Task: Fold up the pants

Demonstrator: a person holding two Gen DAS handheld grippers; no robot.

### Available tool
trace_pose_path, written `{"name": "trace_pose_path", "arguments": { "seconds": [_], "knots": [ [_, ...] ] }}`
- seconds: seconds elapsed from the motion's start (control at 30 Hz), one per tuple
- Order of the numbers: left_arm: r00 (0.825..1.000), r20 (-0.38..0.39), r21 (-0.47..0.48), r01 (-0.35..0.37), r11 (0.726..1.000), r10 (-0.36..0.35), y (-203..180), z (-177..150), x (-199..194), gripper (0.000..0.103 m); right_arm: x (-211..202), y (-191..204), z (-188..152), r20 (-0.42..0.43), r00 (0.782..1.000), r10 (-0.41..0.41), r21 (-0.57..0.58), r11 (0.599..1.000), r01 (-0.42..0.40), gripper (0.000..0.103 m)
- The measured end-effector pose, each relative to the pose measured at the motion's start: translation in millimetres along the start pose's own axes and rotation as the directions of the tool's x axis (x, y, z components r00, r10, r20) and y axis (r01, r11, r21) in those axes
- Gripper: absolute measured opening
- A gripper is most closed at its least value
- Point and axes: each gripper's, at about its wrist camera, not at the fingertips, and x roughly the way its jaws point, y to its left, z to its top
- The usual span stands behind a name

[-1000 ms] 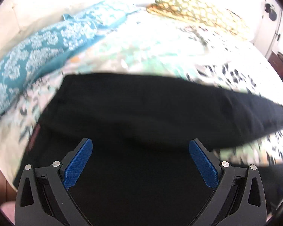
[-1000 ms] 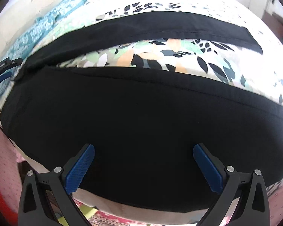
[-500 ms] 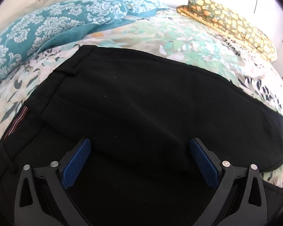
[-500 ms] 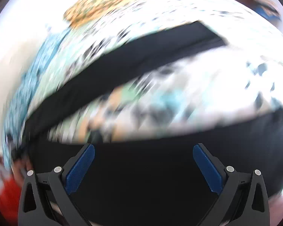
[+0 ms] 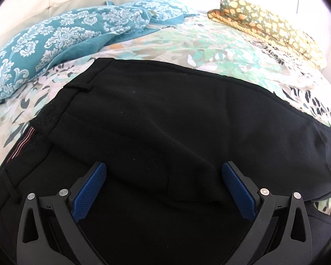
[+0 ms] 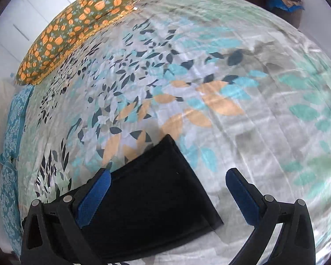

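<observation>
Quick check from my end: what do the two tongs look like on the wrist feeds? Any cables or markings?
Both match. The left tongs and right tongs have matte black angular arms with triangular cut-outs and round silver pivot screws. Each finger carries a blue pad with a fine knurled texture. No cables, labels or sleeves show in either view.

The black pants (image 5: 176, 128) lay flat, one leg folded over the other, waistband with belt loops at the left. In the right wrist view, the hem end (image 6: 156, 190) lay flat.
</observation>
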Motion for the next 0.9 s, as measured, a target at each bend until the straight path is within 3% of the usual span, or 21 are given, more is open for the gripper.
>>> {"name": "trace_pose_path", "arguments": {
  "seconds": [0.1, 0.17, 0.23, 0.3, 0.4, 0.5, 0.63, 0.7, 0.77, 0.83, 0.9],
  "knots": [
    [1.000, 0.002, 0.003, -0.006, 1.000, 0.006, -1, 0, 0, 0.103, 25, 15, 3, -0.034, 0.995, -0.095, -0.094, 0.991, 0.091, 0.100],
    [1.000, 0.002, 0.003, -0.006, 1.000, 0.006, 0, 0, 1, 0.103, 34, 14, -2, -0.032, 0.994, -0.106, -0.099, 0.990, 0.102, 0.090],
    [1.000, 0.003, 0.003, -0.008, 1.000, 0.008, 0, 0, 1, 0.102, 25, 10, -7, 0.018, 0.994, -0.109, -0.079, 0.991, 0.110, 0.041],
    [1.000, 0.004, 0.004, -0.011, 1.000, 0.011, -1, 0, 1, 0.102, 5, 8, -18, 0.071, 0.997, -0.040, -0.082, 0.996, 0.046, 0.007],
    [1.000, 0.004, 0.006, -0.016, 1.000, 0.016, -1, 0, 1, 0.102, -48, 26, -54, 0.160, 0.985, 0.059, -0.207, 0.978, -0.025, 0.007],
    [1.000, 0.004, 0.007, -0.017, 1.000, 0.017, -1, 0, 1, 0.102, -115, 46, -119, 0.218, 0.963, 0.157, -0.331, 0.941, -0.078, 0.007],
    [1.000, 0.000, 0.006, -0.020, 1.000, 0.020, -1, 1, 1, 0.103, -192, 26, -227, 0.278, 0.936, 0.217, -0.320, 0.939, -0.122, 0.006],
    [1.000, -0.003, 0.007, -0.025, 1.000, 0.025, -2, 2, 0, 0.103, -209, -8, -271, 0.289, 0.943, 0.164, -0.220, 0.970, -0.101, 0.006],
    [1.000, -0.008, 0.009, -0.030, 0.999, 0.030, -3, 2, -1, 0.103, -206, -38, -303, 0.260, 0.965, 0.029, -0.135, 0.991, 0.007, 0.006],
    [0.999, -0.025, 0.005, -0.032, 0.999, 0.032, -2, 5, 0, 0.103, -193, -59, -318, 0.175, 0.979, -0.100, -0.056, 0.992, 0.111, 0.008],
    [0.998, -0.061, -0.001, -0.027, 1.000, 0.027, -1, 10, -1, 0.103, -197, -72, -321, 0.157, 0.980, -0.119, -0.019, 0.992, 0.124, 0.018]
  ]
}}
